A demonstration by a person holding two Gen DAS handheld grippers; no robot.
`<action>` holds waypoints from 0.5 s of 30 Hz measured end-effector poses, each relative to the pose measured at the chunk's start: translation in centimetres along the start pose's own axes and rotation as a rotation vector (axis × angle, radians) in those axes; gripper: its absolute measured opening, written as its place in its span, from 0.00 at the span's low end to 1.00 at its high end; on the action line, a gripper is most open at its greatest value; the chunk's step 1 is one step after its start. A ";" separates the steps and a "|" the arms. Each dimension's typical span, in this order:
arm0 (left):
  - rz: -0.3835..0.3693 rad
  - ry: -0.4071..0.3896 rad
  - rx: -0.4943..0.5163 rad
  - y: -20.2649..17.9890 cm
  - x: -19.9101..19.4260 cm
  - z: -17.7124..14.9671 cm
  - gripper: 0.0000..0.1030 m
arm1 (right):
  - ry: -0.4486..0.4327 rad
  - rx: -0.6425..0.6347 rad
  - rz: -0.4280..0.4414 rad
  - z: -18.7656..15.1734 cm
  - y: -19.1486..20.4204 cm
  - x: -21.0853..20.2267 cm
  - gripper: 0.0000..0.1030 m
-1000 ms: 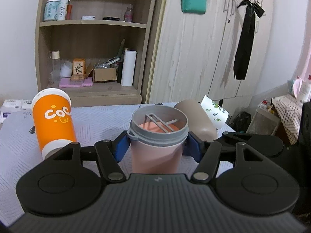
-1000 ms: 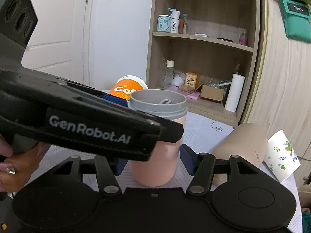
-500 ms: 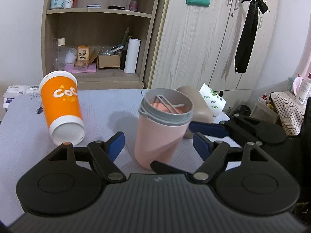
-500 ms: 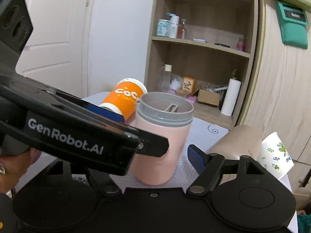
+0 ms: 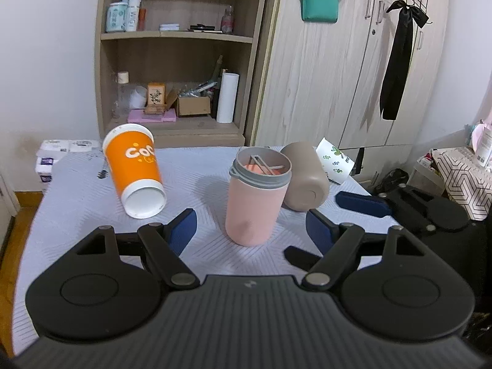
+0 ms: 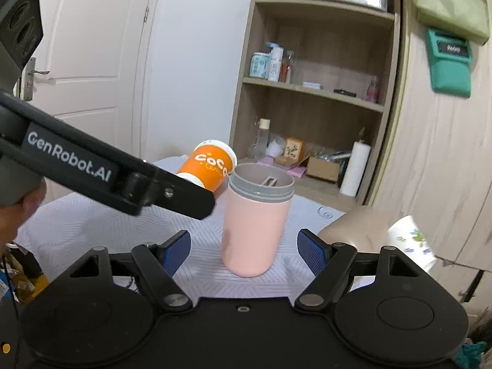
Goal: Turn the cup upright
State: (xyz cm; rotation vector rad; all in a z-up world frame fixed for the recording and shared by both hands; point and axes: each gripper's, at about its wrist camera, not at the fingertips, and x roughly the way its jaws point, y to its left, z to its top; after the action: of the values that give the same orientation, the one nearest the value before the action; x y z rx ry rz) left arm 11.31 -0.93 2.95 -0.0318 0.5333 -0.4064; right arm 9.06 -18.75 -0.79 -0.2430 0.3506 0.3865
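- Standing upright at frame centre on the worktop [image 5: 77, 215]: pink cup [image 5: 253, 206], grey rim uppermost, mouth open.
- Left hand-held gripper [image 5: 250, 227]: released, blue pads either side of the cup, touching nothing.
- Right hand-held gripper [image 6: 244, 247]: likewise spread, clear of the cup; visible at right edge of the left view.
- Orange cup [image 5: 135, 173]: left of centre, tilted, white base toward camera.
- Beige cup [image 5: 306, 180]: lying on its side, just behind the pink cup.
- Leaf-print paper cup [image 5: 333, 160]: right of beige cup, tipped over.

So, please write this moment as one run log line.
pink cup: upright, free | left gripper: open | right gripper: open
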 end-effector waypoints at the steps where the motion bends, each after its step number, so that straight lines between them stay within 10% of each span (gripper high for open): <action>1: 0.004 -0.005 0.008 -0.2 -0.4 0.0 0.75 | -0.003 -0.003 -0.007 0.0 0.1 -0.5 0.79; 15: 0.162 -0.123 0.054 -1.8 -5.5 -2.3 0.86 | -0.092 0.078 -0.194 0.5 1.0 -7.6 0.82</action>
State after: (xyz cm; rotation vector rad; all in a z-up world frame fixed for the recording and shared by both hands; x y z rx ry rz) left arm 5.21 -0.27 3.89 0.0379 0.3998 -0.2588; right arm 2.16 -20.16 2.38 -0.1806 0.2487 0.1920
